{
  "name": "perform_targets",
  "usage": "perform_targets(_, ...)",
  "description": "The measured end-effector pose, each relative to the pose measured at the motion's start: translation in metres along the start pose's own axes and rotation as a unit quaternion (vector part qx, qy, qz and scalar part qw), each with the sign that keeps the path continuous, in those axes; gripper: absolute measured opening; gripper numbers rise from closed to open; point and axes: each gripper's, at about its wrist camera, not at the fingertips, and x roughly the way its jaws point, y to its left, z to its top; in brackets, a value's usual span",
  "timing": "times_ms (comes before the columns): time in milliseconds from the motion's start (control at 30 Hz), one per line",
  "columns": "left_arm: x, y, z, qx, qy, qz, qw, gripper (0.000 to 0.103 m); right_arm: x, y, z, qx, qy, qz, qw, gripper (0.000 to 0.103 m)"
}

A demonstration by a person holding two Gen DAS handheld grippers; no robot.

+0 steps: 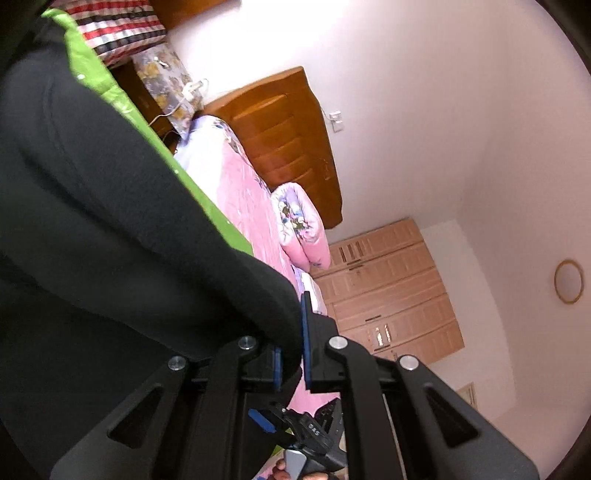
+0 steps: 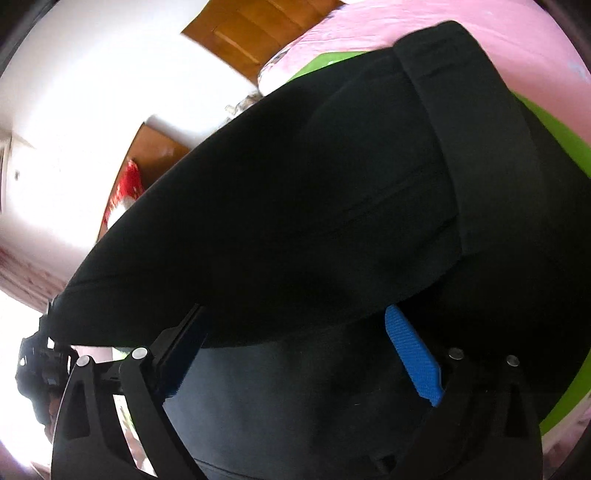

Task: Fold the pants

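Holding the black pants [image 1: 110, 221] up off the bed [image 1: 251, 199], the left hand-held gripper [image 1: 291, 354] is pinched narrow on an edge. The right hand-held gripper [image 2: 306, 354] is spread wide with cloth draped across it, not clamped. Pants stretch lengthwise between both, so I'd guess the left leads the fold.

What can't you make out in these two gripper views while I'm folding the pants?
- Left wrist: the black pants run off the left edge, so their legs are cut off.
- Right wrist: the pants cover the bed; whether the right gripper's fingers pinch cloth is unclear.
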Motion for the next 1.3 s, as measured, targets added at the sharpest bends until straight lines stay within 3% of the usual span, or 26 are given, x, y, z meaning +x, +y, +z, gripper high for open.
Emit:
perform_targets(200, -0.001, -0.009, -0.009, -0.004, 0.012, -0.017, 0.9998, 0.007, 0.007, 0.001, 0.008, 0.044, -0.044, -0.01, 0.998, 0.096)
perform_targets(233, -0.002, -0.008, -0.01, -0.005, 0.013, -0.015, 0.9998, 0.007, 0.008, 0.002, 0.01, 0.039, -0.049, -0.011, 0.998, 0.088)
perform_targets(267, -0.003, -0.008, -0.011, -0.005, 0.013, -0.012, 0.9998, 0.007, 0.006, 0.002, 0.012, 0.028, -0.064, -0.012, 0.997, 0.077)
perform_targets(333, -0.014, 0.003, -0.016, -0.003, 0.011, 0.005, 0.9999, 0.007, 0.003, -0.005, 0.014, 0.033, -0.075, 0.009, 0.997, 0.011)
perform_targets(400, -0.022, 0.013, -0.022, 0.008, 0.01, 0.033, 0.9994, 0.008, -0.006, -0.009, 0.016, 0.028, -0.092, 0.04, 0.995, 0.011)
perform_targets(533, -0.022, 0.027, -0.039, 0.041, 0.03, 0.088, 0.9948, 0.008, -0.059, 0.0, 0.008, -0.063, -0.161, 0.057, 0.983, 0.009)
perform_targets(633, -0.027, 0.022, -0.062, 0.101, 0.044, 0.134, 0.9848, 0.01, -0.102, 0.0, 0.005, -0.097, -0.181, 0.071, 0.976, 0.009)
perform_targets(700, -0.03, 0.026, -0.079, 0.131, 0.055, 0.157, 0.9773, 0.012, -0.112, -0.011, 0.006, -0.106, -0.165, 0.07, 0.978, 0.009)
perform_targets(800, -0.023, 0.048, -0.099, 0.128, 0.085, 0.188, 0.9701, 0.013, -0.099, -0.034, 0.002, -0.084, -0.121, 0.061, 0.987, 0.009)
perform_targets(900, -0.012, 0.073, -0.11, 0.134, 0.097, 0.244, 0.9554, 0.017, -0.077, -0.054, -0.01, -0.069, -0.098, 0.047, 0.992, 0.009)
perform_targets(967, -0.011, 0.084, -0.115, 0.132, 0.096, 0.257, 0.9525, 0.021, -0.074, -0.08, -0.024, -0.073, -0.073, 0.04, 0.994, 0.01)
perform_targets(1000, -0.014, 0.084, -0.113, 0.134, 0.088, 0.248, 0.9552, 0.023, -0.067, -0.082, -0.025, -0.081, -0.065, 0.031, 0.994, 0.011)
perform_targets(1067, -0.017, 0.08, -0.11, 0.139, 0.082, 0.255, 0.9535, 0.033, -0.065, -0.088, -0.028, -0.077, -0.07, 0.036, 0.994, 0.016)
perform_targets(1133, -0.028, 0.071, -0.113, 0.151, 0.066, 0.264, 0.9503, 0.071, -0.068, -0.094, -0.028, -0.063, -0.071, 0.04, 0.995, 0.032)
perform_targets(1167, -0.032, 0.067, -0.113, 0.157, 0.054, 0.27, 0.9484, 0.077, -0.07, -0.097, -0.028, -0.058, -0.072, 0.048, 0.995, 0.041)
perform_targets(1200, -0.034, 0.064, -0.112, 0.161, 0.045, 0.272, 0.9477, 0.082, -0.074, -0.099, -0.03, -0.053, -0.076, 0.056, 0.994, 0.06)
perform_targets(1300, -0.032, 0.062, -0.107, 0.156, 0.039, 0.261, 0.9518, 0.083, -0.082, -0.102, -0.031, -0.049, -0.089, 0.052, 0.993, 0.063)
